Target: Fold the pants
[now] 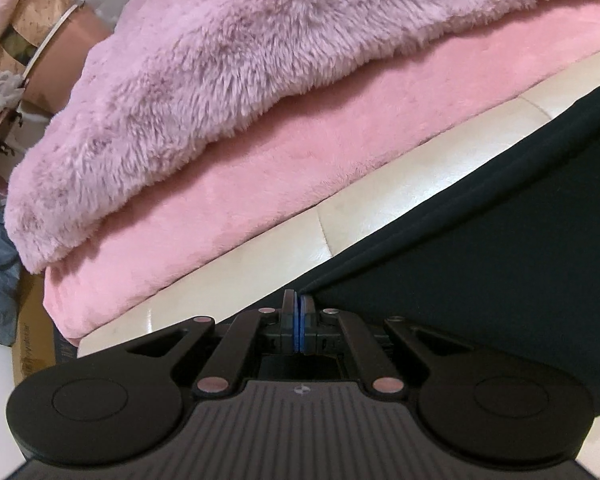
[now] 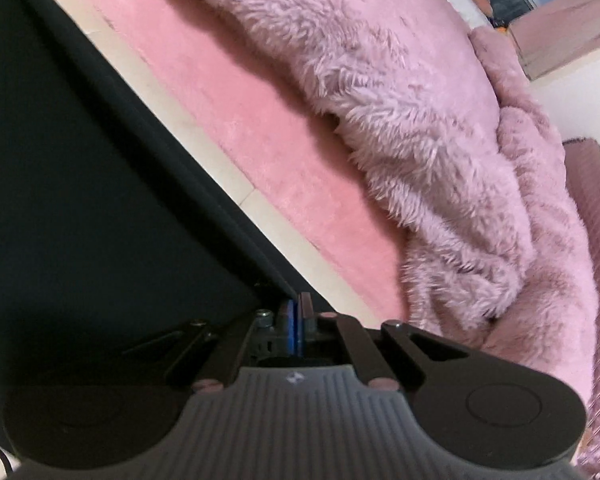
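I'm pinching a corner of the black pants (image 1: 500,240) in my left gripper (image 1: 299,308), the blue pads pressed together with the fabric edge running off from them toward the upper right of the frame. Over on the other side, my right gripper (image 2: 298,312) is doing the same job: jaws closed to a sliver on the opposite corner, the dark cloth (image 2: 80,180) filling the left half of that view and stretching up to the upper left. I'm holding both corners at once because it looks like the edge between them needs to be kept taut and straight, so the fabric hangs flat instead of bunching.

Beneath the pants, a cream leather surface (image 1: 380,204) is showing as a pale band across the middle of the left view; that's probably where the fold gets laid. Beyond it the pink blanket (image 1: 240,208) is lying flat, with the fluffy lilac throw (image 1: 220,60) heaped on top, filling the upper part of both frames. I'm judging that I need to keep the cloth short of that pile, so it doesn't drag on the fur. Clutter (image 1: 20,40) is sitting at the upper left edge, well apart.
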A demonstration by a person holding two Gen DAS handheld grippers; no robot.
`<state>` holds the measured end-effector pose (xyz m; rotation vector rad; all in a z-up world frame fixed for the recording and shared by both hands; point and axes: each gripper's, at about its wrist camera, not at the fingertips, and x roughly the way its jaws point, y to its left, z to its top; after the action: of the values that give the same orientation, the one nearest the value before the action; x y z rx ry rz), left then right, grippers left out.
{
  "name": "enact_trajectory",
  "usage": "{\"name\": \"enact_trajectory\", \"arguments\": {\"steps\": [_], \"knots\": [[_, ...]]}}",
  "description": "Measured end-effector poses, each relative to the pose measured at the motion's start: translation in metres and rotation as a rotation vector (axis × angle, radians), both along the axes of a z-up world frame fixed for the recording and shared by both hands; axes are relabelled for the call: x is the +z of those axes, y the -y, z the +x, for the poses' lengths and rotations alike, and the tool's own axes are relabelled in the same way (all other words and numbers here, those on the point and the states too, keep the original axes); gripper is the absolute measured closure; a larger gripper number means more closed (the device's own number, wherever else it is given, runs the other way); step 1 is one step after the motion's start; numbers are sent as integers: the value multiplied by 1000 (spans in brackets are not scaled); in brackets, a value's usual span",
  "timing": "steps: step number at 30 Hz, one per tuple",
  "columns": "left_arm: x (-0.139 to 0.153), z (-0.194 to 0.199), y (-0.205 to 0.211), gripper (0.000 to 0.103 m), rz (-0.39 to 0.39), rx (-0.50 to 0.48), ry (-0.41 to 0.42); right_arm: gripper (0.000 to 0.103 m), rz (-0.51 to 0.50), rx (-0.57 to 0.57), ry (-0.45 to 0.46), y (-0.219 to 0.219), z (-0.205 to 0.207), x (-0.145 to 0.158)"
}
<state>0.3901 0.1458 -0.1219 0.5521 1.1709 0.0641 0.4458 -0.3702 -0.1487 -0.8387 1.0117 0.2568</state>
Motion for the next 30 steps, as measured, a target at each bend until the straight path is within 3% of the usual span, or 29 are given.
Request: {"name": "enact_trajectory", "arguments": {"steps": [8,13,16,25,26,27,28,29,30], "knots": [[-7,-3,1,103,-1,15,23,103,6,-22,46,-1,-2,-13],[25,-17,2,103,-7,9,77,103,11,6,109,1,-17,15],[20,-11,4,103,1,13,70,103,14,12,132,1,-16,23],[-12,-2,5,102,9,41,112,103,15,-57,99,-4,3,-21],[-13,-2,6,100,8,40,115,103,19,-68,111,-4,3,-23],[-15,-3,7,91,17,41,129,103,28,-81,120,-3,3,-23],[-15,-2,6,88,20,42,140,99,45,-95,125,-2,2,-21],[-15,-3,4,85,11,49,157,85,52,-108,139,-1,1,-20],[-14,-2,2,79,4,61,166,61,45,-120,158,1,0,-18]]}}
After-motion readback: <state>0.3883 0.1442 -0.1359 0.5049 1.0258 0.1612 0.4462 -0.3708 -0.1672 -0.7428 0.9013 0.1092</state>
